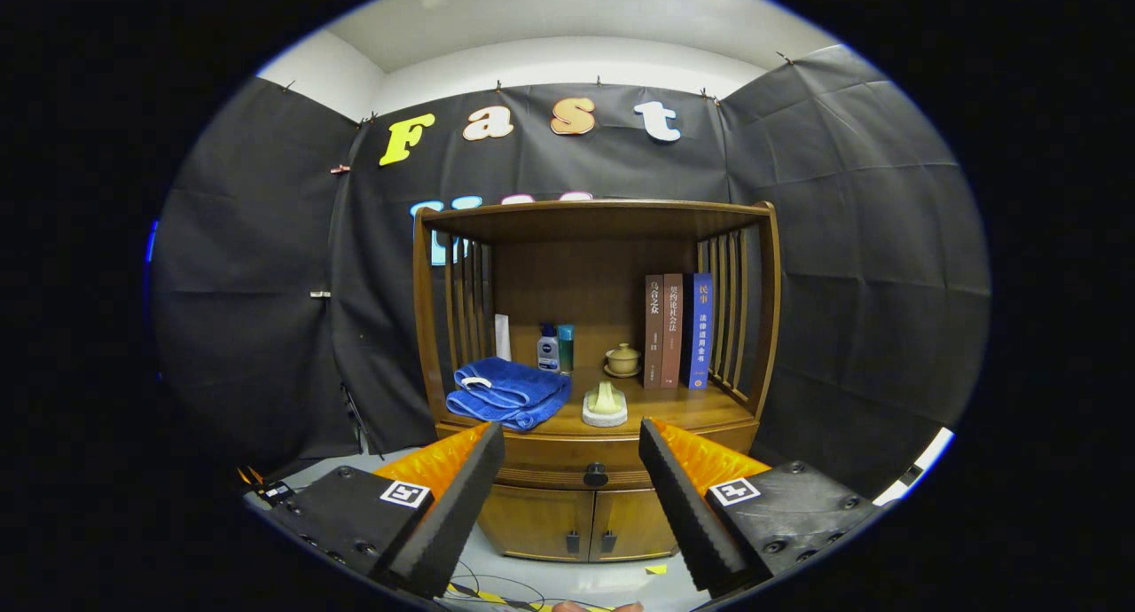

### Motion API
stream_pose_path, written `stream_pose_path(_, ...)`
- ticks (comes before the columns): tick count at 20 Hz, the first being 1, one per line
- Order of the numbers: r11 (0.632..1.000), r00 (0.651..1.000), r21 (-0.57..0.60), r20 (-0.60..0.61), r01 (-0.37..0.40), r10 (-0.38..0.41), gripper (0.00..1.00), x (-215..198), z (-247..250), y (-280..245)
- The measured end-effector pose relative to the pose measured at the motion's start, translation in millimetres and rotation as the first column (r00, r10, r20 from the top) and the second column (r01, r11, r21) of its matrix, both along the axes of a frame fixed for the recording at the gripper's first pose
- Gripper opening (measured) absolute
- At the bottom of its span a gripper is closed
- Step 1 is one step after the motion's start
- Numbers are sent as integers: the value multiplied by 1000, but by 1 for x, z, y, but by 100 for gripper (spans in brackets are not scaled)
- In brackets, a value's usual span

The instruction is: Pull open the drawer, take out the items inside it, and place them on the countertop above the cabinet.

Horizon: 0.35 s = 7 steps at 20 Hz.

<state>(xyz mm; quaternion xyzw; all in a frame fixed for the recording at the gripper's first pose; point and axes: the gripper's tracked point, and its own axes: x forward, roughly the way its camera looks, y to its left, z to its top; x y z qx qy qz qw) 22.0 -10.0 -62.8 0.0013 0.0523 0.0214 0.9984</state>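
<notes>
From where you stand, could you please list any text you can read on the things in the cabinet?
Brown book, spine: "乌合之众"
Blue book, spine: "民事" and "法律适用全书"
Middle book, spine: too blurred to read surely
Small bottle: label too small to read
The claw is open and bears no words; the drawer knob sits ahead, between its fingers.

The gripper view looks forward along the spread claw (572,435) fingers, level with the closed drawer (585,461), facing the wooden cabinet (596,328) front-on, near.
</notes>
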Motion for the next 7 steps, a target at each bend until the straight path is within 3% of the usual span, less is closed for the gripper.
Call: stream_pose_path(7, 1000, 1000, -7, 7, 13, -13, 98, 0, 1, -4)
